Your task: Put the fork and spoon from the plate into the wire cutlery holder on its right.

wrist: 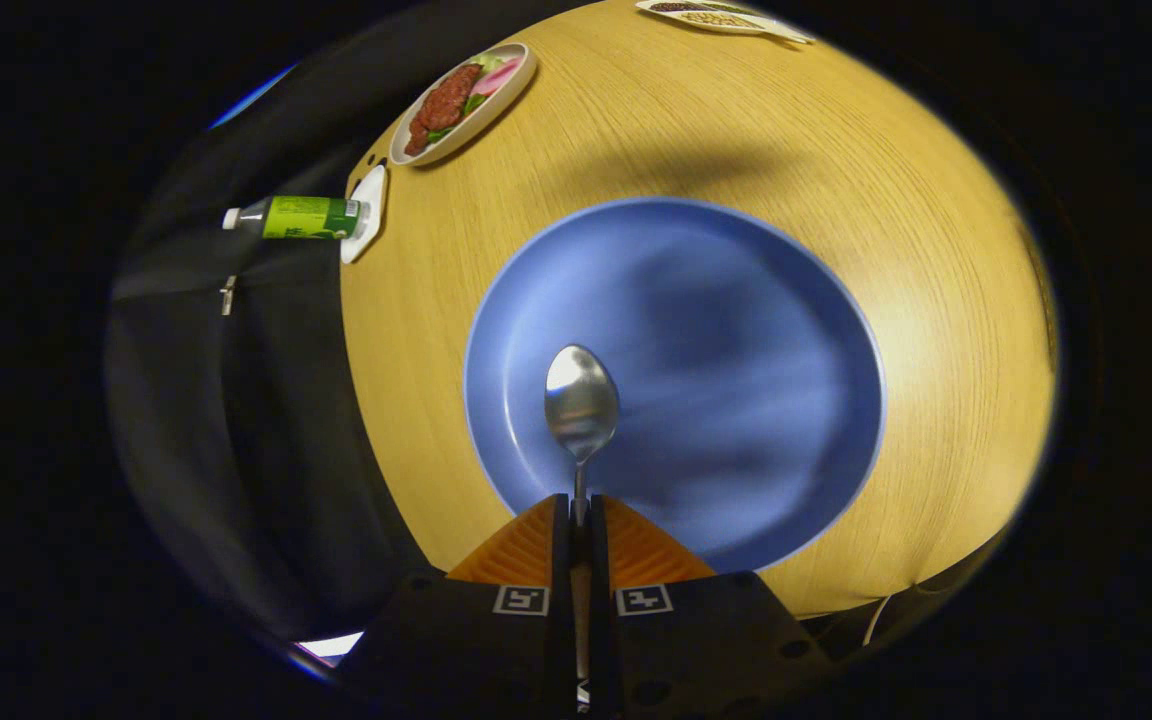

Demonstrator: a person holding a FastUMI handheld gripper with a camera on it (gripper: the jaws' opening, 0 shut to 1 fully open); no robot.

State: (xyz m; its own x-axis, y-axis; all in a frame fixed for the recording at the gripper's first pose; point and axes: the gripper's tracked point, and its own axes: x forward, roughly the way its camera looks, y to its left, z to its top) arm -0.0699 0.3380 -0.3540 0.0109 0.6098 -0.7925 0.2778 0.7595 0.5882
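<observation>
Gripper (581, 515): two fingers pressed together on the thin handle of a shiny metal spoon (581, 403); both fingers bear on it, one from each side, no gap visible apart from the handle itself
Spoon: bowl end points away from the fingers, just ahead of the tips; concave face up, bright highlight on it; handle runs back btwn the fingers and is hidden further in
Spoon vs plate: bowl sits over the near-left part of a big round blue plate (736, 330); can't tell if spoon touches the plate or is lifted clear of it
Blue plate: on a light wooden tabletop (886, 220), just beyond the fingers; surface looks smeared/blurred on the right half; nothing else seen lying on it
Fork: can't tell where it is
Tabletop: pale wood grain, dark soft shadow across it on the far side of the blue plate
Far left, at table edge: oval cream dish w/ reddish-brown meat pieces, green leaves and smth pink (464, 102)
Left of blue plate, at table edge: small white dish (366, 212) w/ a green-labelled bottle, white cap (296, 217), lying on its side, cap pointing away from the table
Far side, table edge: another flat pale plate w/ brownish food (726, 17), partly cut off, detail too small to tell
Left of table: dark cloth wall
</observation>
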